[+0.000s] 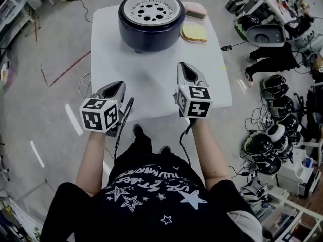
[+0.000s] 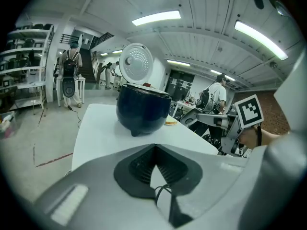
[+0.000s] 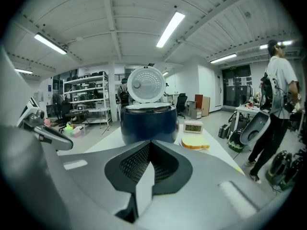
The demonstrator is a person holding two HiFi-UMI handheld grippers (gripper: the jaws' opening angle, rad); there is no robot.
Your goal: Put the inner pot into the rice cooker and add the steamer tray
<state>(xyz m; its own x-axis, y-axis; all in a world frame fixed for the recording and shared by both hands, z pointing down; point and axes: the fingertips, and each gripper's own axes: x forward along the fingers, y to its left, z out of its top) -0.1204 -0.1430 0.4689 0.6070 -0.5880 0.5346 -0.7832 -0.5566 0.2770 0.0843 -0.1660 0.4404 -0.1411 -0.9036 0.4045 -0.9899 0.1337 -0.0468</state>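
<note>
By rice cooker (image 1: 151, 20): clock (image 1: 195, 10), maybe sponge (image 1: 194, 33); L hand-held gripper (image 1: 117, 87), R hand-held gripper (image 1: 187, 70) closed.

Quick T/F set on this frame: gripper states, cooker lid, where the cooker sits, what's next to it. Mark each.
1. The left gripper and the right gripper both have their jaws together on nothing. True.
2. The rice cooker has its lid shut. False: the lid stands open, upright behind the body.
3. The rice cooker stands on the floor. False: it stands on the white table.
4. A yellow slab lies on the table to the right of the cooker. True.
5. The left gripper touches the cooker. False: both grippers are apart from it, at the table's near edge.
</note>
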